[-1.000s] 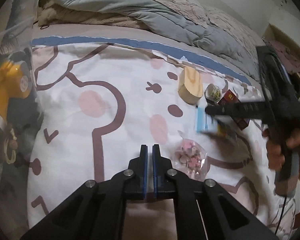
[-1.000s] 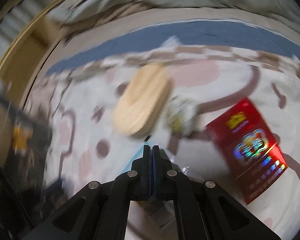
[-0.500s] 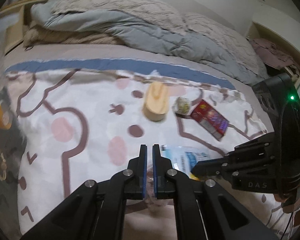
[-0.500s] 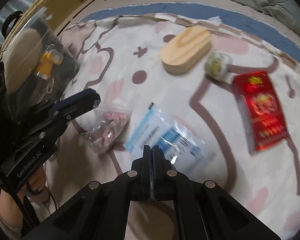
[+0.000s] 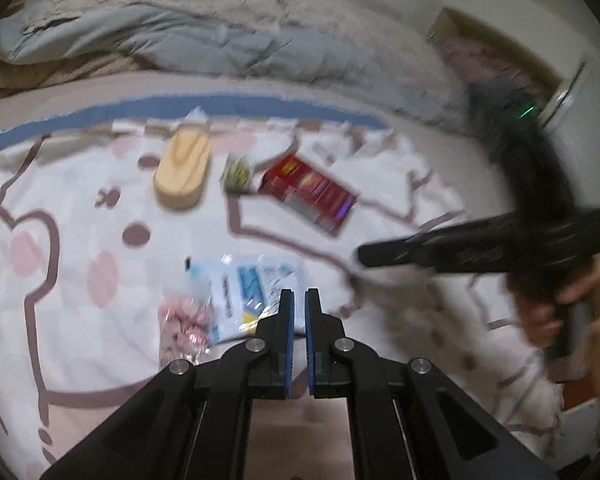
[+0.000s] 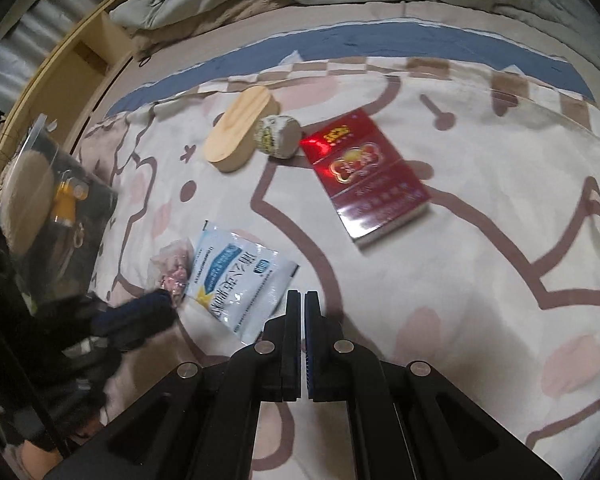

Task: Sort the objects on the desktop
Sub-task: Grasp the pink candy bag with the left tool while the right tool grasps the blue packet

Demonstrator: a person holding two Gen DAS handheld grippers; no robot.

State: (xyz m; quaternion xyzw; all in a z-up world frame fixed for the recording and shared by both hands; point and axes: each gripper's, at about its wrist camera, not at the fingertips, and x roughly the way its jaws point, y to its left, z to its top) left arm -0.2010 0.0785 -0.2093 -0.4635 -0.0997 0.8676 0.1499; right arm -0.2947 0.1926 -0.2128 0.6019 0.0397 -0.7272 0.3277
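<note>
On the patterned sheet lie a wooden oval block (image 6: pixel 238 134), a small round wrapped item (image 6: pixel 278 136), a red box (image 6: pixel 366 176), a white and blue sachet (image 6: pixel 240 280) and a clear bag of pink pieces (image 6: pixel 172 266). They also show in the left wrist view: block (image 5: pixel 184 170), red box (image 5: pixel 310 194), sachet (image 5: pixel 246 290), pink bag (image 5: pixel 184 326). My left gripper (image 5: pixel 296 300) is shut and empty at the sachet's near edge. My right gripper (image 6: pixel 302 300) is shut and empty just right of the sachet.
A rumpled grey duvet (image 5: pixel 180 40) lies along the far side of the bed. A clear bin (image 6: pixel 48 200) holding a yellow toy and a round cushion stands at the left. A wooden shelf unit (image 6: pixel 84 60) is behind it.
Both grippers have swung to the right over the bed. The right gripper has drawn back from the sachet, which now lies beside the pink bag.
</note>
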